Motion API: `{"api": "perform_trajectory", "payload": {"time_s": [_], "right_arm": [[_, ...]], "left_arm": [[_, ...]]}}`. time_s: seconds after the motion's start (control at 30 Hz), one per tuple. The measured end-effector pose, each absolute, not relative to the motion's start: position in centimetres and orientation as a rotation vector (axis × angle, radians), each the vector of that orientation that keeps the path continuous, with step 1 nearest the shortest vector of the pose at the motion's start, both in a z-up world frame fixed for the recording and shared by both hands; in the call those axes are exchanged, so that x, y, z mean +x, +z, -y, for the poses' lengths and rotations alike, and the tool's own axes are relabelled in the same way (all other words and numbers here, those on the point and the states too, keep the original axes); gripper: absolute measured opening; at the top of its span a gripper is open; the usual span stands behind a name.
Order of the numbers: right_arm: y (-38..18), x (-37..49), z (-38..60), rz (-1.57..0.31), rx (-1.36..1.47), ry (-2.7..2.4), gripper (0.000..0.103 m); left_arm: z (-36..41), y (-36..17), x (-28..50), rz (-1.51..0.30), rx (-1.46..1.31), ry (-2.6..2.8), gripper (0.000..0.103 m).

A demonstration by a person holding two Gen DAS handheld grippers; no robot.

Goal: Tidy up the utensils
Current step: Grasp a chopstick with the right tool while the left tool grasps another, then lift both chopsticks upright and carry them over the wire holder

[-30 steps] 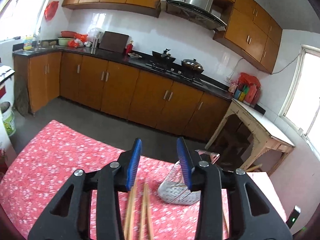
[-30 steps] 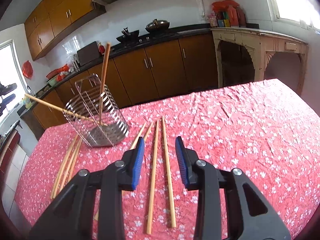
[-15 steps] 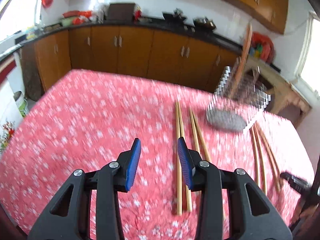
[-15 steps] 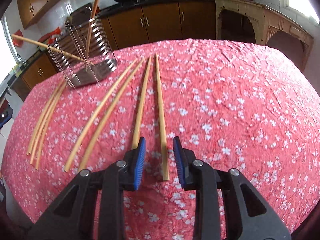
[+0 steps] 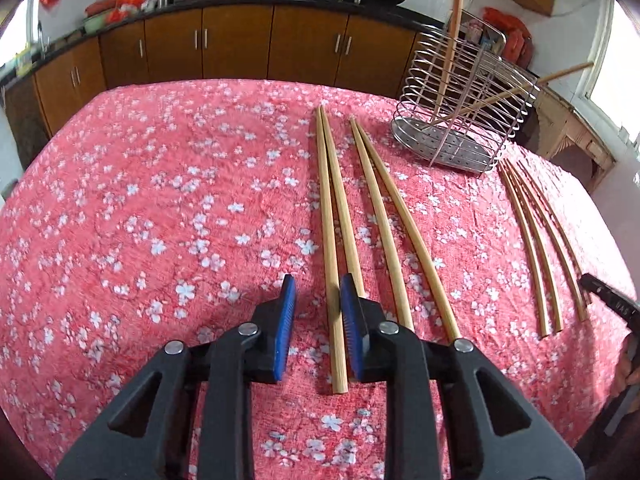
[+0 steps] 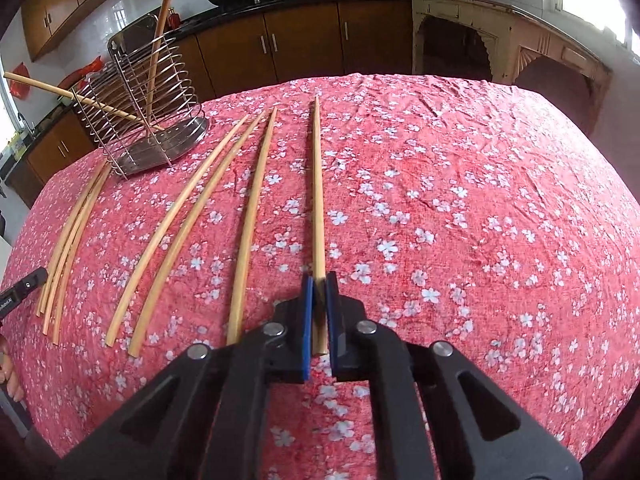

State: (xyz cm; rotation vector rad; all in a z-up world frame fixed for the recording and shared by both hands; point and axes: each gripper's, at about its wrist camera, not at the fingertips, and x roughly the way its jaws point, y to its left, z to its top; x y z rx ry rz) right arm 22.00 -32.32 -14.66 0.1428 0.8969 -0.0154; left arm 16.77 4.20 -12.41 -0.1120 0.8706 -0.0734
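Several wooden chopsticks lie on a red flowered tablecloth (image 5: 160,200). A wire utensil holder (image 5: 460,112) stands at the far right with two chopsticks in it; it also shows in the right wrist view (image 6: 148,120). My left gripper (image 5: 318,292) is open and low over the cloth, its jaws either side of the near end of the leftmost chopstick (image 5: 330,240). My right gripper (image 6: 319,284) is shut on the near end of the rightmost chopstick (image 6: 318,192), which lies along the cloth.
Three thin chopsticks (image 5: 536,240) lie in a bundle beside the holder, seen too in the right wrist view (image 6: 68,240). Wooden kitchen cabinets (image 5: 240,40) and a counter with pans stand behind the table. A pale side table (image 6: 500,28) stands at the far right.
Both grippers have tilted down from the room to the tabletop and come in low over the chopsticks. The right gripper has closed on one chopstick's end. The left has narrowed around another.
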Motion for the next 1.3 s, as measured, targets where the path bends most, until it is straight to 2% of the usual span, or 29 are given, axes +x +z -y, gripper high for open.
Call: {"api": "perform_trajectory", "payload": {"time_s": [0.13, 0.27, 0.83, 1.1, 1.3], "right_arm": [[-14.7, 22.2, 32.0, -0.894, 0.133, -0.008, 0.008], [-14.8, 21.8, 31.4, -0.894, 0.103, 0.003, 0.009], [-14.6, 19.6, 31.9, -0.860, 0.114, -0.004, 0.007], [-10.8, 18.2, 33.0, -0.732, 0.116, -0.019, 0.007], [-6.6, 16.7, 33.9, -0.568, 0.108, -0.042, 0.007]], "left_arm": [[-3.4, -12.5, 16.9, -0.872, -0.089, -0.086, 0.020], [-3.1, -12.7, 17.3, -0.878, -0.072, -0.067, 0.008], [-3.0, -12.5, 15.0, -0.869, -0.077, -0.065, 0.007], [-5.1, -11.0, 14.3, -0.848, -0.138, -0.079, 0.007], [-6.7, -6.6, 12.9, -0.702, -0.175, -0.079, 0.007]]}}
